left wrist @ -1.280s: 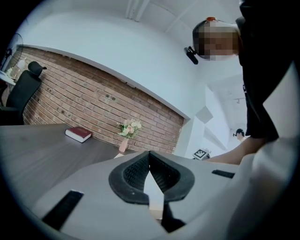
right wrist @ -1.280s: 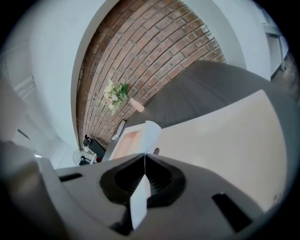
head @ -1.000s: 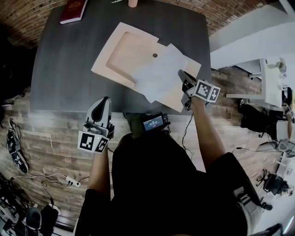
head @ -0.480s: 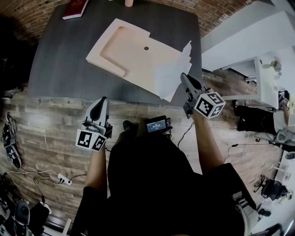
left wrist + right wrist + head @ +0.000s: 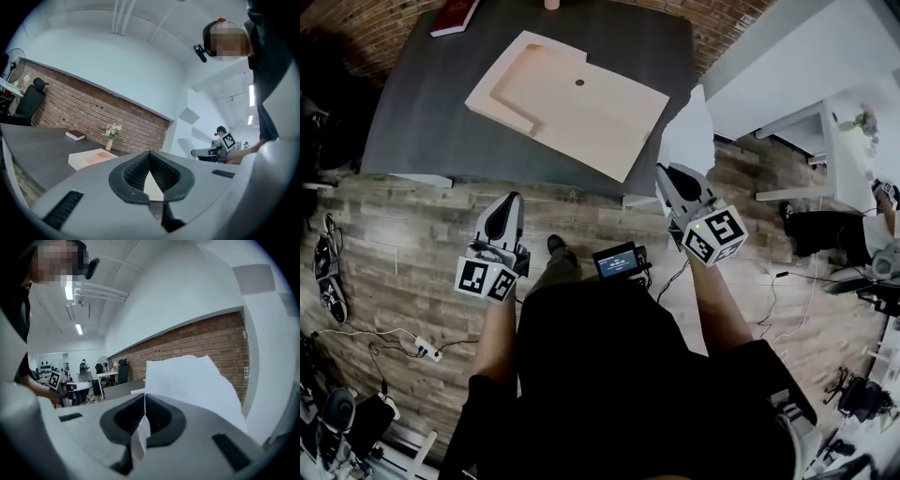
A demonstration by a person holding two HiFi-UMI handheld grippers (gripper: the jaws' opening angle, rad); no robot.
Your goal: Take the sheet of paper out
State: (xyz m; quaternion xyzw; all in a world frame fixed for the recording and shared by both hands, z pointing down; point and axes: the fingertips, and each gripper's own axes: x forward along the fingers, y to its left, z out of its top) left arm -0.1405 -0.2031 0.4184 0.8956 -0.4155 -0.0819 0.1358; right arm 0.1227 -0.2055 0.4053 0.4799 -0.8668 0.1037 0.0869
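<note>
White sheet of paper (image 5: 689,136) — pinched in the right gripper (image 5: 665,174) — has left the tray (image 5: 581,112)

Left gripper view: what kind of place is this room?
Probably an office or lab workspace: a black office chair by the brick wall, strip lights on the ceiling, cables across the wood floor.

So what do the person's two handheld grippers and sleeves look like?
Both the left gripper and right gripper are light grey tapered shells with black ribbed pads lining the jaws. Each carries a white cube with black square markers at the rear. The person wears a black short-sleeved top.
</note>
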